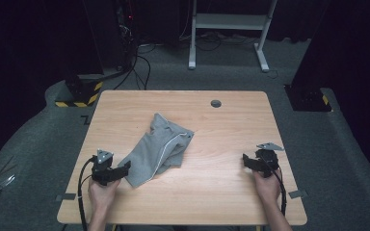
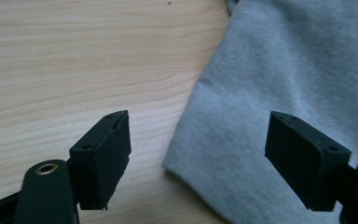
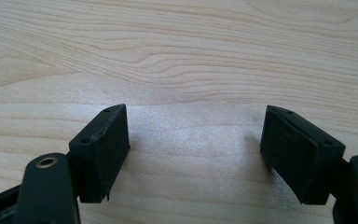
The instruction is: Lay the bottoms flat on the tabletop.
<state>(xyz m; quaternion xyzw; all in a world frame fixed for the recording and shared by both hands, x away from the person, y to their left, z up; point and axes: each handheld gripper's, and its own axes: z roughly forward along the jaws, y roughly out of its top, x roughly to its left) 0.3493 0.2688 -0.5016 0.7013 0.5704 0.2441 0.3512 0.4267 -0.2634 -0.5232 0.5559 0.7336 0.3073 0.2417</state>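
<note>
Left gripper (image 1: 125, 167) was held wide open, jaws straddling the near corner of the grey garment (image 1: 160, 148), nothing gripped yet. Garment was seen crumpled at table (image 1: 231, 192) centre-left, white trim showing. Judged step: corner pickup. One jaw should be slid under the hem, the other over, then closed fully. Right gripper (image 1: 245, 159) was parked wide open over bare wood, well apart from the cloth.
</note>
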